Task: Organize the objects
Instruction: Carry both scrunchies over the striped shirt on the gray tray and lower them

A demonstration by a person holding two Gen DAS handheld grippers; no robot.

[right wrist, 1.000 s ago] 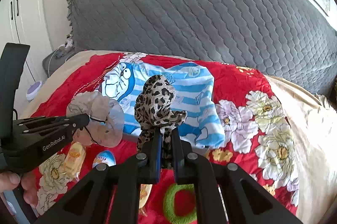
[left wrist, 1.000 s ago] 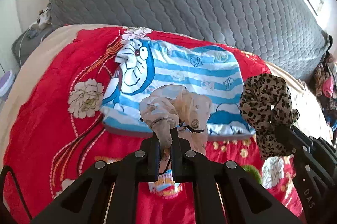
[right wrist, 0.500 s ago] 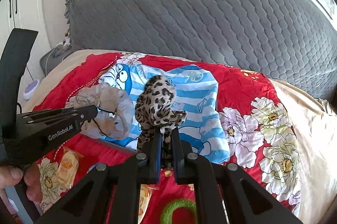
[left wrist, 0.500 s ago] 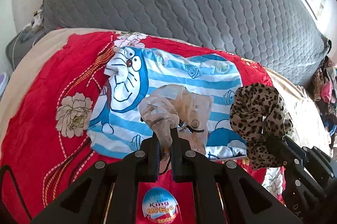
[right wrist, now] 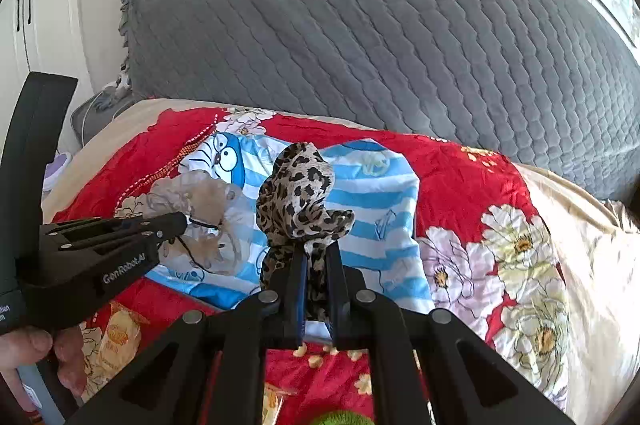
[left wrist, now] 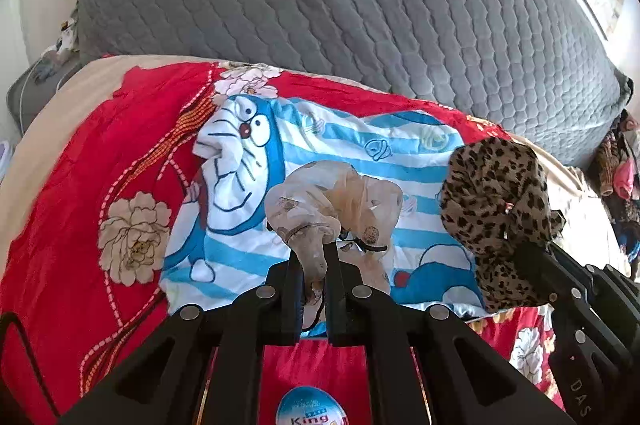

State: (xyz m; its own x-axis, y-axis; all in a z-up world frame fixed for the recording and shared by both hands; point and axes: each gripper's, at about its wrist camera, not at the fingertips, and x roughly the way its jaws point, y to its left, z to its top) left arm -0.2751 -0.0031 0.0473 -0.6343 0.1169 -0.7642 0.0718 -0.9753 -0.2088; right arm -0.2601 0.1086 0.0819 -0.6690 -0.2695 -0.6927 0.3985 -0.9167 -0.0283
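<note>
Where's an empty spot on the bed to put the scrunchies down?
Free: the red floral blanket right of the striped cartoon pillow, and the pillow's bare stripes. Crowded: the near edge, with snack packets, a chocolate egg and a green ring.

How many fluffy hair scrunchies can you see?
2. The sheer beige scrunchie is pinched in the left claw; the leopard scrunchie is pinched in the right claw. Others may be hidden.

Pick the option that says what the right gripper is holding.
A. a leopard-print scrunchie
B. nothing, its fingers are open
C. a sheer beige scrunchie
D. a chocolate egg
A: in the right wrist view the right gripper is shut on the leopard-print scrunchie, while the sheer beige scrunchie sits in the left gripper.
</note>
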